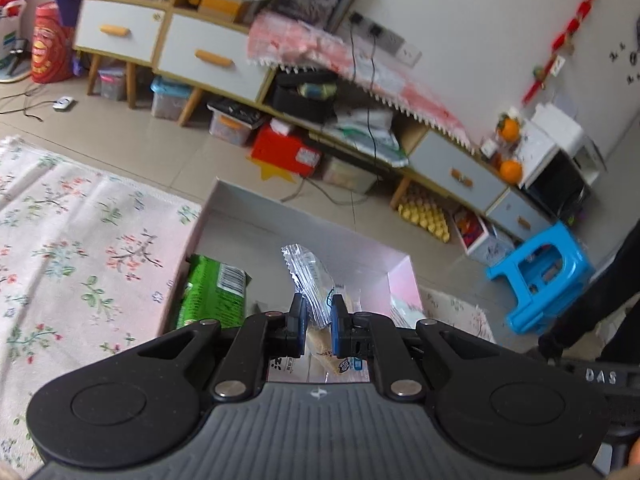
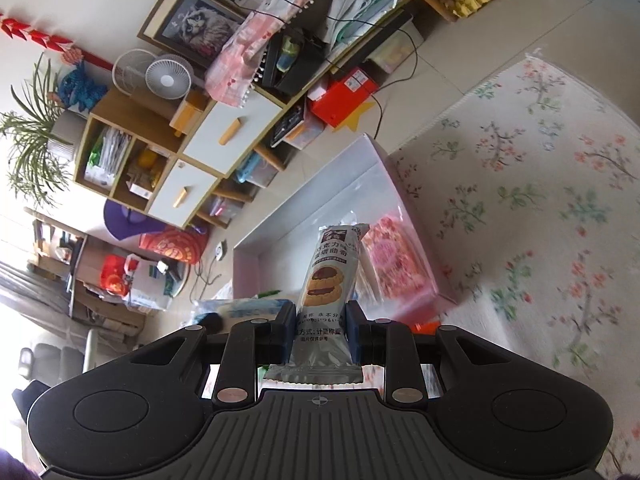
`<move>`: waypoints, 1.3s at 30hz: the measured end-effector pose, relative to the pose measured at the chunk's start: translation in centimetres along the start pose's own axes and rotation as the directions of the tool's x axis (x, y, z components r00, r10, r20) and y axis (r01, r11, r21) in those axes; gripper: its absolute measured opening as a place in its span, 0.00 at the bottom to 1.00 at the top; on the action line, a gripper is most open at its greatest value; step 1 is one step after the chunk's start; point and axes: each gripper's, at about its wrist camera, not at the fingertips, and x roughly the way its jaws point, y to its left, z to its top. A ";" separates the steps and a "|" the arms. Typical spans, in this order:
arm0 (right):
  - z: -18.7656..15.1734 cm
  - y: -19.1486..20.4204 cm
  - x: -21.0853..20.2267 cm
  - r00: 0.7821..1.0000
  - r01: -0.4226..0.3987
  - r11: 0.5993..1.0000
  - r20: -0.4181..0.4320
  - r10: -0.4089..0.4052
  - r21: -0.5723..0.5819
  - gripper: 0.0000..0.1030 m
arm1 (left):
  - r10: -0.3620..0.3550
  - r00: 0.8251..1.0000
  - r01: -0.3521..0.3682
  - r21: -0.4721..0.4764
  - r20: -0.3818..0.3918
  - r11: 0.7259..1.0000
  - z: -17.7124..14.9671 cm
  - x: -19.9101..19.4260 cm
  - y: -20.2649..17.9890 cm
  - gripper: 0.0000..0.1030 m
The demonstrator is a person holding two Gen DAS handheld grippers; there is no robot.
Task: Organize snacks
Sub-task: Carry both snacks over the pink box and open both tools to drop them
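- Nearest, the left gripper (image 1: 318, 322) has its fingers pinched tight on a clear-wrapped wafer snack (image 1: 310, 292), which sticks up toward 12 o'clock.
- The right gripper (image 2: 321, 326) grips a grey cookie packet (image 2: 328, 276) with its fingers narrowed on the packet's lower half.
- Just beyond both lies the open pink box (image 1: 400, 280); a green packet (image 1: 212, 296) lies at its 9 o'clock wall, and a pink patterned pack (image 2: 394, 264), somewhat blurred, shows at 2 o'clock in the right view.
- Judged step: carrying both snacks over the box. Next calls for lowering each into bare floor space, then letting go.
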 end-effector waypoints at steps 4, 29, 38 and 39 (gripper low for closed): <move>0.0 0.4 1.9 1.000 -0.007 1.000 -0.014 0.007 -0.008 0.25 | 0.011 1.000 -0.012 -0.025 -0.029 1.000 0.2 0.7 0.5 0.10; -1.4 1.6 2.0 0.999 0.004 0.997 -0.039 -0.007 -0.073 0.28 | 0.044 0.999 -0.044 -0.048 0.003 0.998 1.0 -2.1 1.7 0.51; -2.4 4.6 -2.6 0.999 0.026 0.985 -0.016 -0.029 -0.168 0.35 | 0.115 0.993 -0.115 0.035 -0.010 0.993 -0.4 -5.0 0.3 0.63; -2.9 4.9 -3.3 0.999 0.034 0.982 -0.021 -0.039 -0.184 0.37 | 0.131 0.991 -0.130 0.034 -0.016 0.991 -0.7 -5.3 0.1 0.64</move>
